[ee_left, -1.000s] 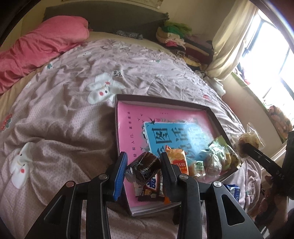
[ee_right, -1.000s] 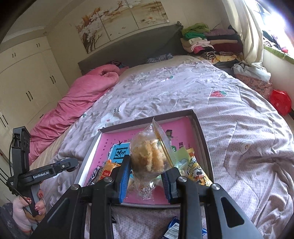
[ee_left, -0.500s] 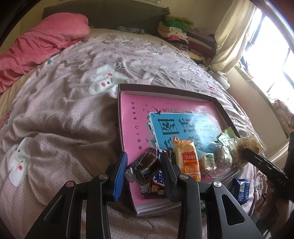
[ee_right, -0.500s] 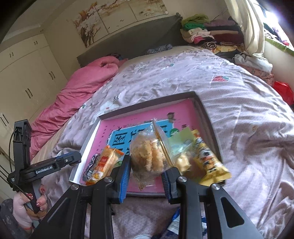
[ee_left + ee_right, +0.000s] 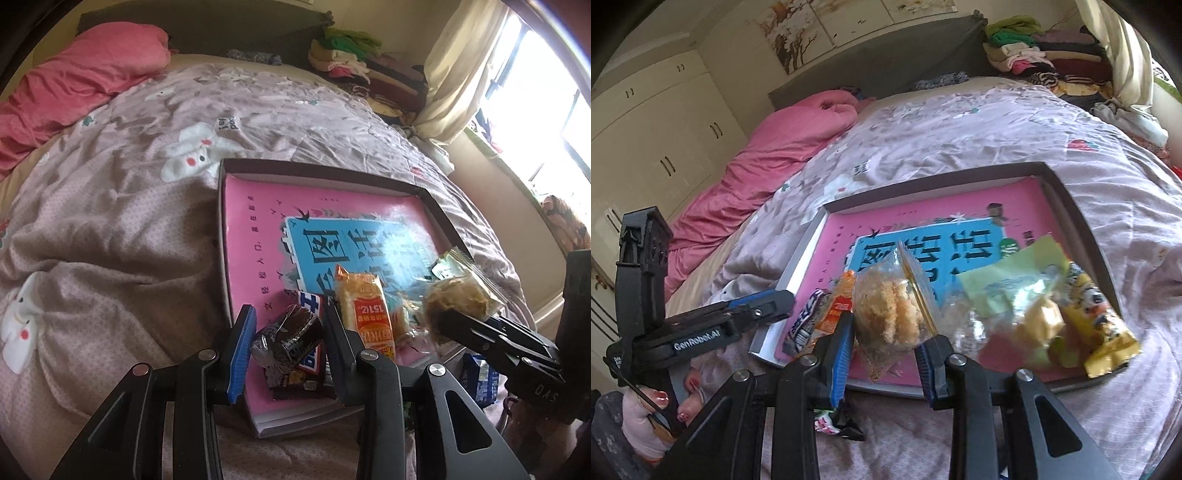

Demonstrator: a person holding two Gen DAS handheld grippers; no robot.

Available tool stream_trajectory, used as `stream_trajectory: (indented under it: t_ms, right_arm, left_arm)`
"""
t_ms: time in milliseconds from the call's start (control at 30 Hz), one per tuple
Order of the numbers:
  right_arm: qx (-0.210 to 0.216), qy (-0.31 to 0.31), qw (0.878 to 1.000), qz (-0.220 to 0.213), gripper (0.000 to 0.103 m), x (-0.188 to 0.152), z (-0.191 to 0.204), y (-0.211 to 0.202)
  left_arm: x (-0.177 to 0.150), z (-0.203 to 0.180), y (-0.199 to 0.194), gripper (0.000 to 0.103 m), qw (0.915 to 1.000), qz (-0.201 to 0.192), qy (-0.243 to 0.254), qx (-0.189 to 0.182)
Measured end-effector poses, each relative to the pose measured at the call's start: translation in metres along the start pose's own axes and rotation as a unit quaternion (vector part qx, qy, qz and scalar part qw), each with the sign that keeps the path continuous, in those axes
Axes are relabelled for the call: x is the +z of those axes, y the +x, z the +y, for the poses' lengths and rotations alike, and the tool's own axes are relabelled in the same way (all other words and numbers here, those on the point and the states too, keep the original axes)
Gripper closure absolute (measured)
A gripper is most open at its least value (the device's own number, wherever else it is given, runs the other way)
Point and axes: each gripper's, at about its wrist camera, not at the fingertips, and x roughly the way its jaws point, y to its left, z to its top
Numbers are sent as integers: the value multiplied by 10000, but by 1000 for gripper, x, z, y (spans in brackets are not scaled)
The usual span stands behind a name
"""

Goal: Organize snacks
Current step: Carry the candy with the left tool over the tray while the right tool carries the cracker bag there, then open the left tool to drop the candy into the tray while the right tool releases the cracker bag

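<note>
A shallow box (image 5: 317, 170) with a pink and blue book cover inside lies on the bed. My left gripper (image 5: 286, 332) is shut on a dark chocolate cake in clear wrap (image 5: 288, 336), over the box's near left corner. My right gripper (image 5: 884, 341) is shut on a clear bag with a crumbly golden pastry (image 5: 890, 314), which also shows in the left wrist view (image 5: 458, 302), over the box's near edge. An orange snack pack (image 5: 365, 314), a blue-white bar (image 5: 805, 325), a green-wrapped pack (image 5: 1015, 284) and a yellow cartoon pack (image 5: 1097, 314) lie in the box.
The bed has a pale pink quilt (image 5: 122, 236) with bunny prints. A pink duvet (image 5: 74, 85) lies at the head. Folded clothes (image 5: 1034, 55) are stacked at the far right. A blue snack pack (image 5: 480, 380) and another wrapper (image 5: 831, 421) lie on the quilt outside the box.
Both grippers have moved in lower over the near end of the box, each still holding its snack. The right gripper with the pastry bag has moved closer to the left one.
</note>
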Motion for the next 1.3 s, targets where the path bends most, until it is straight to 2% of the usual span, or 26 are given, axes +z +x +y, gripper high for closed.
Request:
stream_trajectory:
  t_ms: [233,467,767,1100,1200,1300]
  right_arm:
    - [142,16,9997,178,70,-3,0,10]
    - [26,53,9999,134,69,-1,-4,9]
    - [-297,-98,9995,30,56,3,-4,3]
    - [-453,-42,9989,-122,52,4,-11,-9]
    - [-494,2,9986,-176,51,4,-14,-13]
    - [-539,0,9983,-243,50,4,-16,-20]
  left_arm:
    - [-2,-1,3,65,10000,47,0,-22]
    - [-2,-1,4,65,10000,59,-13,-16]
    - [-3,-1,4,65,9999,91,-20,-59]
    - [-4,-5,2,65,9999,122,27,-77]
    - [-4,-5,0,62,9999,118,34,-68]
    - [-4,-5,-4,51,9999,63,31,-72]
